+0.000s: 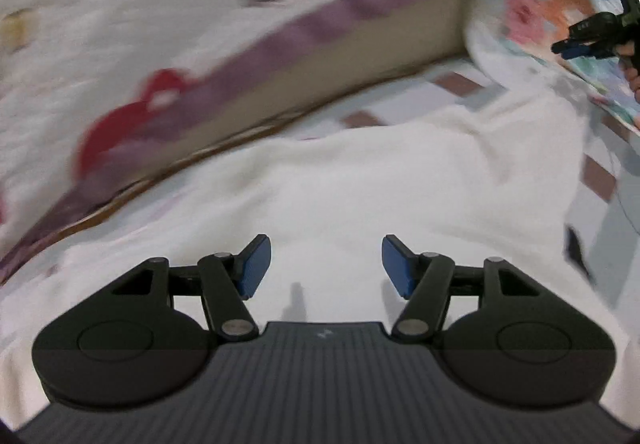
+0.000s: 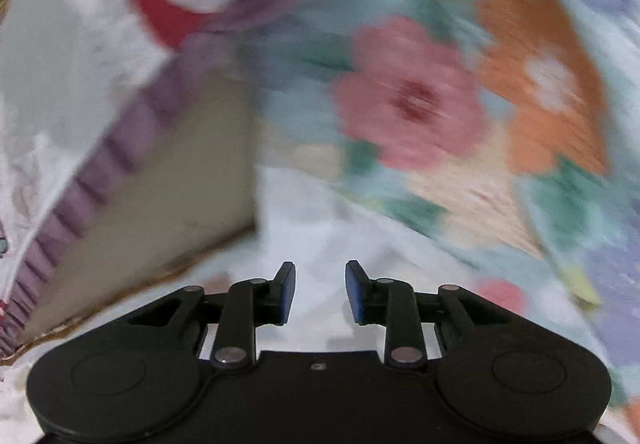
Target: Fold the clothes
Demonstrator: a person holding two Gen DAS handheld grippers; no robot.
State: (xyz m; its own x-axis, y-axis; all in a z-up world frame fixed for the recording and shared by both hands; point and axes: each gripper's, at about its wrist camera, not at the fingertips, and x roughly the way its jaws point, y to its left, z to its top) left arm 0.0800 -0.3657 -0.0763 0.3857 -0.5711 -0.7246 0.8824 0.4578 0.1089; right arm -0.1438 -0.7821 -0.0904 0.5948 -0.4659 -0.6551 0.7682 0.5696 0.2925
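Left wrist view: the left hand-held gripper (image 1: 326, 264) fills the bottom of the frame, its blue pads (image 1: 254, 266) standing wide apart with nothing between them; directly beneath and ahead, from 6 o'clock up to the centre, lies a white garment (image 1: 360, 180), rumpled, spread over the floor (image 1: 596, 176), whose pale tiles with brown insets show at 3 o'clock; from 9 o'clock rising to 1 o'clock runs the side of a bed (image 1: 340, 52), its beige base edged by a purple frilled bedsheet (image 1: 120, 4) with red and pink shapes on white, all blurred; at 2 o'clock a floral cloth (image 1: 540, 12) hangs down at the bed's corner, touching the white garment's far edge; at 3 o'clock, at the frame's rim, the right hand-held gripper (image 1: 560, 46) is seen small, with fingers of a hand (image 1: 632, 74) behind it.

Right wrist view: the right hand-held gripper (image 2: 320, 292) sits at 6 o'clock, pads a narrow gap apart, empty; white garment (image 2: 312, 228) lies under and just ahead of them; the floral cloth (image 2: 460, 104), with pink and orange flowers, crowds the frame from 12 to 4 o'clock, heavily blurred; the bed's beige side (image 2: 168, 196) and purple frill stand at 9 o'clock, close beside the left finger.
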